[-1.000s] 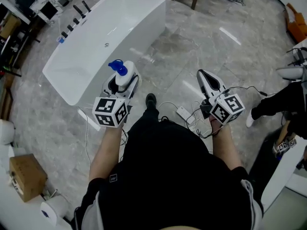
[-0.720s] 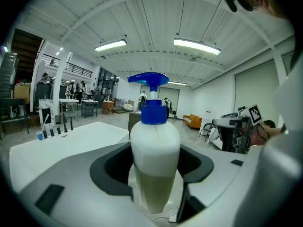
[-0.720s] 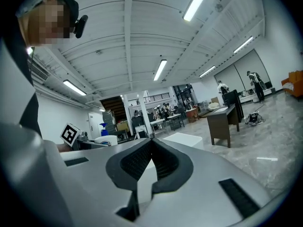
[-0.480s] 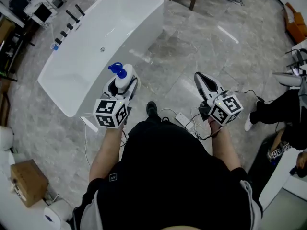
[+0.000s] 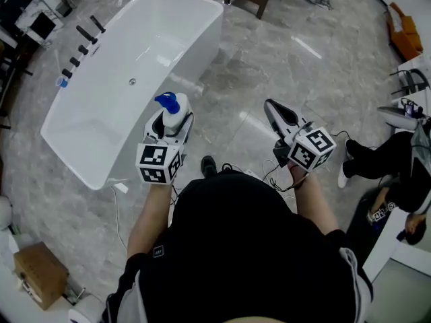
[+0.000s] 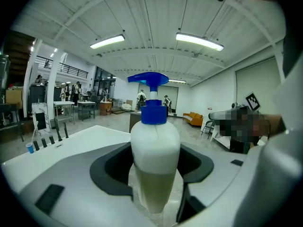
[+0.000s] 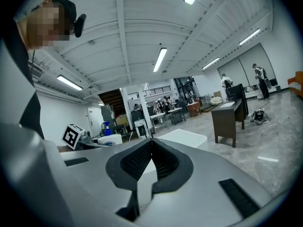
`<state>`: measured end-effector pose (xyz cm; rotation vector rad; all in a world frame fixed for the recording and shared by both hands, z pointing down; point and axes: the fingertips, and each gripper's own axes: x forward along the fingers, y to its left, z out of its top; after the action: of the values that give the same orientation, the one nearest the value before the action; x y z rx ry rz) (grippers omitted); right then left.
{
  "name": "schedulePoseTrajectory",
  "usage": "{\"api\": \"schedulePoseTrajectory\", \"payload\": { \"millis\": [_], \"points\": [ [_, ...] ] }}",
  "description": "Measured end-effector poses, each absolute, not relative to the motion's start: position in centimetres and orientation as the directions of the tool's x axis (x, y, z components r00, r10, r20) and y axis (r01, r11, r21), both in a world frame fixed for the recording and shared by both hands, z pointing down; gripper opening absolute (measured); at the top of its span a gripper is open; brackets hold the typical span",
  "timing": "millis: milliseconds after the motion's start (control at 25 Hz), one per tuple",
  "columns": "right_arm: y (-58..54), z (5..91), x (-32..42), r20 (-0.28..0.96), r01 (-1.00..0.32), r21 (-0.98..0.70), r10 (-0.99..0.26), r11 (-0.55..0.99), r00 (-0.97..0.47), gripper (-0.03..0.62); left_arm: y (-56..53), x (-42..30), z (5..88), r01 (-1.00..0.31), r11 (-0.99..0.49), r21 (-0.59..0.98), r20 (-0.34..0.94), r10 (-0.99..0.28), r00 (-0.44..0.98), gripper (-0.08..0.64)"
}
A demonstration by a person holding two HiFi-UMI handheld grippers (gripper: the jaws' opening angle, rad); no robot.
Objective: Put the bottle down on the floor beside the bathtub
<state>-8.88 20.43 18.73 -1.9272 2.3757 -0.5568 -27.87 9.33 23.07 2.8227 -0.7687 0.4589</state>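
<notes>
Left tongs [image 6: 154, 170] are clamped on the bottle [image 6: 155, 138], pads pressing either side of its lower body; the right tongs [image 7: 151, 143] are closed tip to tip with nothing between them, held out level over the floor [image 5: 269, 59]; the bottle stands upright in the grip, white body, blue pump head on top, with what looks like pale liquid filling roughly the lower half; from the head view it hangs in the air over the long side of the bathtub [image 5: 87, 113] nearest the person, not yet down; I judge it fairly light, its weight low, so it should stand steady once its base is flat on the floor; the smooth, rounded plastic is likely slippery and may give a little under a squeeze; the wide body is the place to hold, as now; the pump neck is thin and would let it swing; set it down level beside the tub wall before letting go.
</notes>
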Motion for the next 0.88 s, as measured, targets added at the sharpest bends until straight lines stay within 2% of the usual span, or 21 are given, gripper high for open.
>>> {"api": "schedulePoseTrajectory", "payload": {
  "millis": [440,720,880],
  "points": [
    [14.1,19.3,-7.9,0.239,-0.938,-0.295,-0.936,0.182,-0.257,0.029,3.7,-26.9,23.9,-0.527,-0.84,0.131,0.346,-0.459,0.818,0.27],
    [10.2,20.3,-3.0,0.225,-0.92,-0.334,-0.93,0.205,-0.289,0.029,1.6,-22.6,25.5,-0.537,-0.832,0.14,0.393,-0.452,0.801,0.27],
    [7.3,21.4,2.3,0.229,-0.901,-0.373,-0.919,0.222,-0.321,0.029,-0.7,-18.1,25.6,-0.576,-0.805,0.141,0.414,-0.481,0.773,0.27]
  ]
}}
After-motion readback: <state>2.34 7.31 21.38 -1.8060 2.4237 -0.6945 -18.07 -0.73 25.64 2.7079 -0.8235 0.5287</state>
